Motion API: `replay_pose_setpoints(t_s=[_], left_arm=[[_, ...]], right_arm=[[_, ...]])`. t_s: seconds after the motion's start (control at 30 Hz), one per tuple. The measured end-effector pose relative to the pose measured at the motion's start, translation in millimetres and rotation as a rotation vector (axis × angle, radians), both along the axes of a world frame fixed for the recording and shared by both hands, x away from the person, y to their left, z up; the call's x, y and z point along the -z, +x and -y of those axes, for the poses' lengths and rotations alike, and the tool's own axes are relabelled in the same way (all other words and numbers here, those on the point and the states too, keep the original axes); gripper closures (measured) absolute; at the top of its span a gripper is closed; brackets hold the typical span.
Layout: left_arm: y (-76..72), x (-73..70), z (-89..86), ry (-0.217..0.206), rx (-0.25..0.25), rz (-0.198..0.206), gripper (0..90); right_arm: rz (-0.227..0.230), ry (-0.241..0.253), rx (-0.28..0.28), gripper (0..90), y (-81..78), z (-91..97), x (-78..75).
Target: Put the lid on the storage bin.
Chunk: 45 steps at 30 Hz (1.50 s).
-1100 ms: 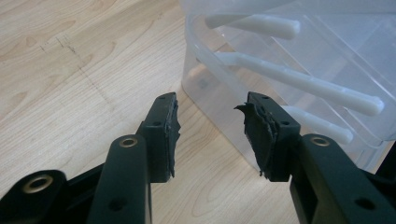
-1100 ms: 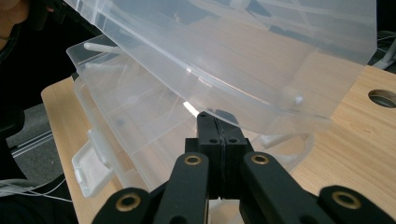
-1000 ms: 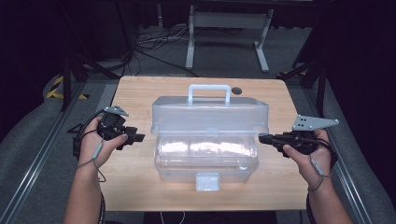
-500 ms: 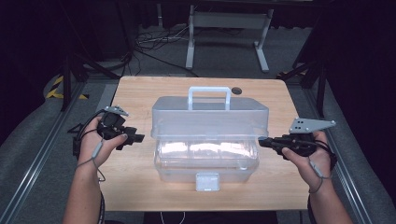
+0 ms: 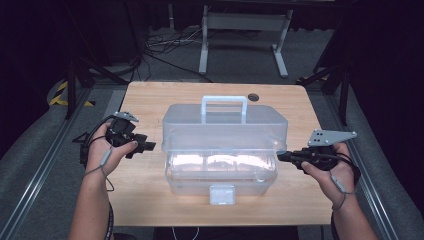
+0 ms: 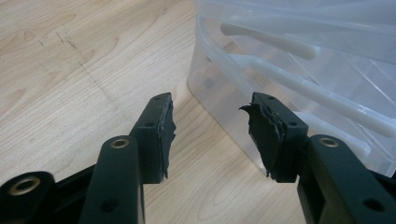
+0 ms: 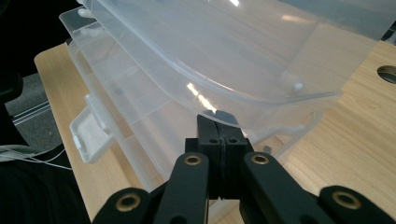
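A clear plastic storage box (image 5: 224, 145) with a top handle (image 5: 223, 107) stands mid-table, its lid (image 7: 224, 51) lifted off the lower tray. My left gripper (image 5: 149, 145) rests to the left of the box. Its jaws have just been opening a little, and in the left gripper view the left gripper (image 6: 212, 121) has only bare wood between its pads, close to the box wall (image 6: 299, 60). My right gripper (image 5: 280, 156) is at the box's right side. Its jaws are shut, and the tips of the right gripper (image 7: 217, 119) sit right under the lid's rim.
The wooden table (image 5: 150, 100) has a round cable hole (image 5: 253, 97) behind the box. A white front latch (image 5: 221, 194) hangs from the box toward the near edge. Beyond the table stand a metal frame (image 5: 245, 30) and floor cables (image 5: 160, 45).
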<state>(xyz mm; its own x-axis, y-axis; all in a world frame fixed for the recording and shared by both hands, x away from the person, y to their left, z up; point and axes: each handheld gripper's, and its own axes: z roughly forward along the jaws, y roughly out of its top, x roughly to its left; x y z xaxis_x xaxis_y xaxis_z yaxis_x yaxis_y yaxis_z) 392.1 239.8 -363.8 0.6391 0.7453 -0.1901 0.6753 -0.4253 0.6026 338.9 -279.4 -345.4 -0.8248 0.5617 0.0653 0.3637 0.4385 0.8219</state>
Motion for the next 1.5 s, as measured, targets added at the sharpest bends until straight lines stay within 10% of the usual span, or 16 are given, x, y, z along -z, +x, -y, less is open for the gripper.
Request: replay_pose_setpoints(t_s=[1.5], left_arm=[[12.5,10.7,-1.2,-0.010,-0.017,-0.038,46.9]], right_arm=[[-0.061,-0.160,-0.073,90.0,-4.7,-1.5,6.1]])
